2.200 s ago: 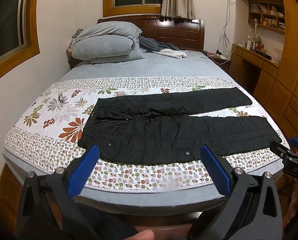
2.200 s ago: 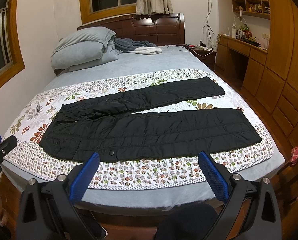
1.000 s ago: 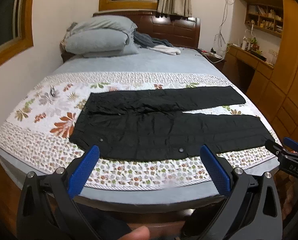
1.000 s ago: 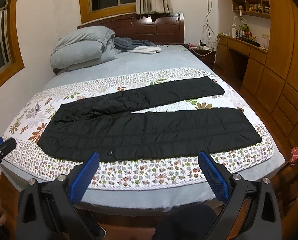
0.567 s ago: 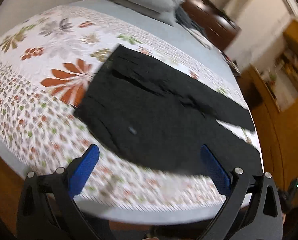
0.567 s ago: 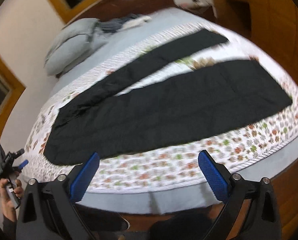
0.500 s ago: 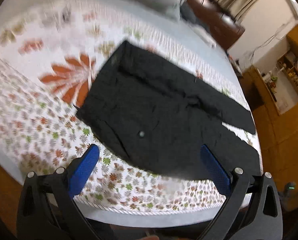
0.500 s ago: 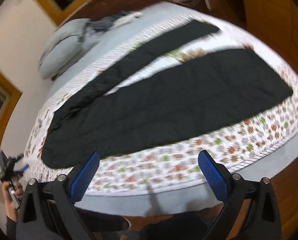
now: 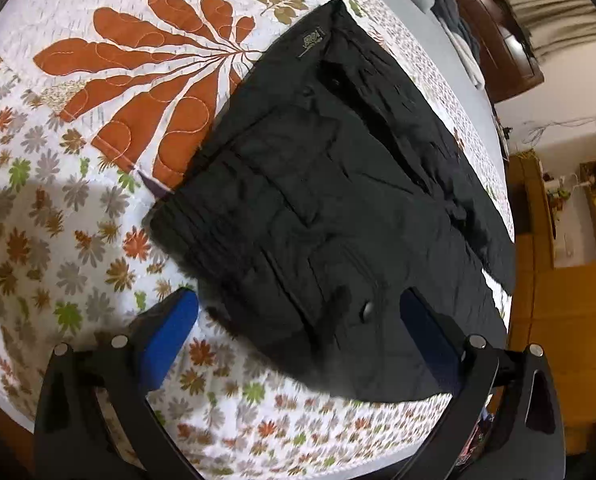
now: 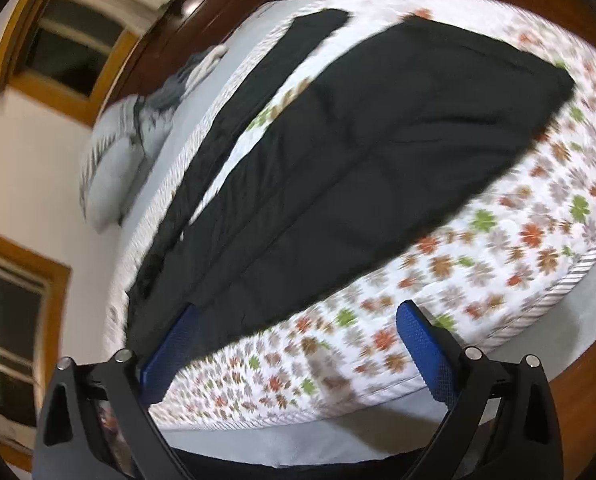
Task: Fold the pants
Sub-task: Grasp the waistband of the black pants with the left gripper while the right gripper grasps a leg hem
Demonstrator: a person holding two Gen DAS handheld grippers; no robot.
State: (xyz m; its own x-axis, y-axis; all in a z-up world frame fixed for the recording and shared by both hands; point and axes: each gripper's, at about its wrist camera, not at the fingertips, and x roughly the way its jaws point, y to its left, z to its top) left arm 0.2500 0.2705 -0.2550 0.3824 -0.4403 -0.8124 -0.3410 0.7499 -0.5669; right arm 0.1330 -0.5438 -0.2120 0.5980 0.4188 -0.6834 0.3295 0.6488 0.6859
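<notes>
Pants [image 9: 338, 200]: black, spread flat and unfolded on the floral quilt [image 9: 77, 208] of the bed [image 10: 558, 292]; waistband toward the bed's left side, both legs running toward its right side, the nearer leg along the bed's front edge.

Left tongs [image 9: 298, 332]: blue pads wide apart, empty, hovering just over the near waistband corner.

Right tongs [image 10: 293, 344]: spread wide too, holding nothing, over the front edge of the bed beside the lower hem of the near leg; this view is blurred.

What changed: a second ago both cameras looked level across the whole bed from behind its front edge — now both are tipped down and much closer, the left over the waist, the right over the near leg.

Meaning for the task: likely the reach for a first grasp; nothing is folded yet, and neither pair touches cloth as far as I can tell.

Next call: pinching the near edge at waist and leg — probably to bring the near leg over the far one.
</notes>
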